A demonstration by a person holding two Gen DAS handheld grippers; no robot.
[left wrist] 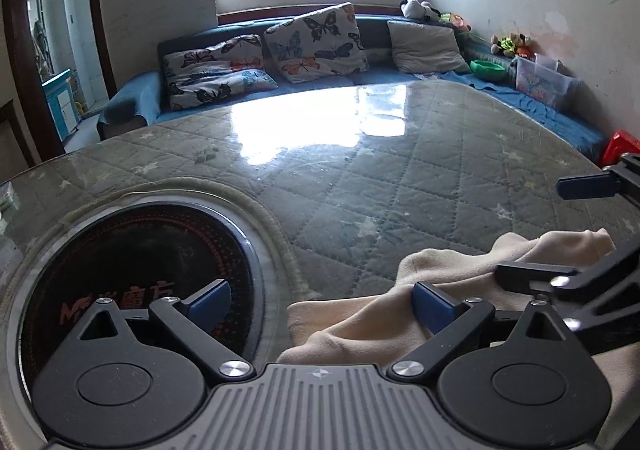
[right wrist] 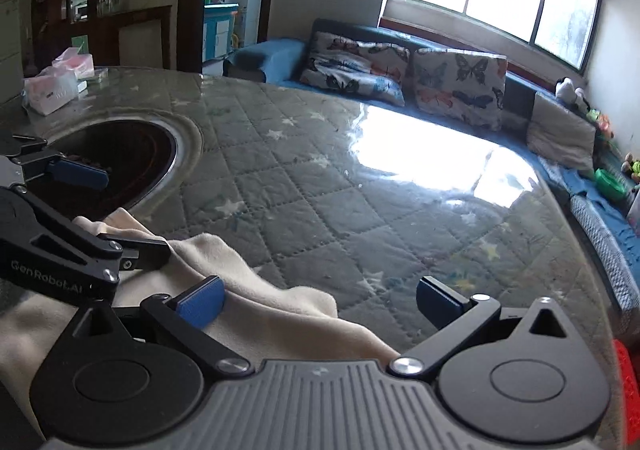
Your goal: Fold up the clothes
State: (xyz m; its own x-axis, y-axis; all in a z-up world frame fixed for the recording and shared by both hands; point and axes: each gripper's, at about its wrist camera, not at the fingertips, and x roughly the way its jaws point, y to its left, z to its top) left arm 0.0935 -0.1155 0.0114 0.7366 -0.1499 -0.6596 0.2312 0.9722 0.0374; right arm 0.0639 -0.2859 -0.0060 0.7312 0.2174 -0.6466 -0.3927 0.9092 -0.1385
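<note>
A cream fleece garment (left wrist: 360, 318) lies bunched at the near edge of the round quilted table (left wrist: 360, 177). It also shows in the right wrist view (right wrist: 260, 290). My left gripper (left wrist: 322, 304) is open, its right pad resting on the cloth's left part. My right gripper (right wrist: 320, 302) is open, its left pad on the cloth's right part. Each gripper shows in the other's view: the right one (left wrist: 560, 230) at the right edge, the left one (right wrist: 116, 209) at the left edge, both open over the garment.
A black round hotplate (left wrist: 132, 278) is set into the table at the left. Tissue packs (right wrist: 56, 85) sit at the table's far left. A blue sofa (left wrist: 360, 61) with butterfly cushions runs behind the table. A red stool (left wrist: 622, 145) stands at the right.
</note>
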